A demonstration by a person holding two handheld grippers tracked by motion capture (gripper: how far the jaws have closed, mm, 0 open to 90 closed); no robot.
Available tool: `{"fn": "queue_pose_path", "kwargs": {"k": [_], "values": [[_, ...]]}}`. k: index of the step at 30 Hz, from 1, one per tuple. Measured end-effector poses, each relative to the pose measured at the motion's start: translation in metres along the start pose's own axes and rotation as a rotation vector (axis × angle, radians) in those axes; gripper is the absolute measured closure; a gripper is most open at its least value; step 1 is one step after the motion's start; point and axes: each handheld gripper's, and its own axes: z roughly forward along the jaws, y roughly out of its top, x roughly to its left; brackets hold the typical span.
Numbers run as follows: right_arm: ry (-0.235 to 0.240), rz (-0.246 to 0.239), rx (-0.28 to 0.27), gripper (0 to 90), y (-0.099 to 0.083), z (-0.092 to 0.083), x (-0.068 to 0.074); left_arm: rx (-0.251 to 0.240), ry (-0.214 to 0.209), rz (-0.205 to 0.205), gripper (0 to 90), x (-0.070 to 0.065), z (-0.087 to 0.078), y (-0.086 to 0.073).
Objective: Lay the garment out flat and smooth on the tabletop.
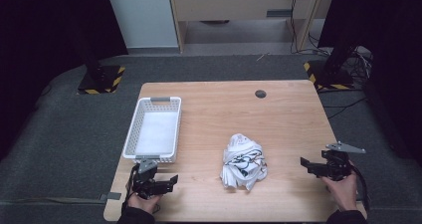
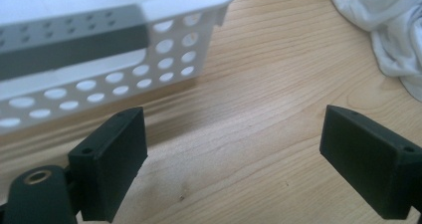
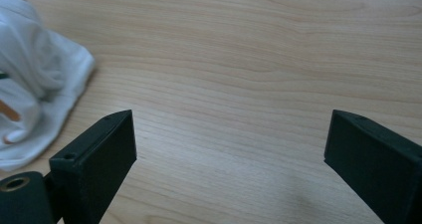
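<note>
The crumpled white garment (image 1: 243, 161) is lying in a loose heap on the near half of the wooden table (image 1: 278, 109), roughly midway between the two grippers and touching neither; dark printed markings are showing on its folds, though the high view is too coarse to say what the print is. The table itself is taking up the middle of the high view, with a small dark round hole (image 1: 260, 93) sitting near its far edge. The white perforated basket (image 1: 153, 130) is standing on the table's left side, well apart from the garment, its long axis running away from the person and a grey handle strip lying along each short end. In the left gripper view the basket's near wall (image 2: 164, 50) is rising just beyond the jaws, and an edge of the garment (image 2: 393, 30) is showing at the upper right. The left gripper (image 1: 169, 182) is hovering near the table's front left corner, just in front of the basket, with its jaws standing wide apart and bare wood between them. The right gripper (image 1: 305, 164) is hanging by the table's right edge, likewise gaping with nothing in its jaws, and in the right gripper view the garment (image 3: 40, 79) is lying off to the left of its jaws.
</note>
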Motion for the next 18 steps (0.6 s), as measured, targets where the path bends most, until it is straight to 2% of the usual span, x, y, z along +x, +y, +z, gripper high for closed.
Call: {"fn": "queue_pose_path", "kwargs": {"k": [2,5,11,18], "values": [[0.015,0.000,-0.003,6.7,0.002,-0.003,0.005,-0.009,0.006,0.022,10.5,-0.005,-0.001,0.005],[0.024,-0.026,-0.012,6.9,0.008,-0.006,0.012,-0.040,0.012,0.047,10.5,-0.012,-0.004,0.013],[0.046,-0.059,-0.037,8.5,0.017,-0.012,0.021,-0.087,-0.014,0.051,9.4,-0.024,-0.004,0.028],[0.084,-0.101,-0.053,10.6,0.028,-0.013,0.035,-0.101,-0.040,0.075,7.8,-0.040,0.005,0.044]]}}
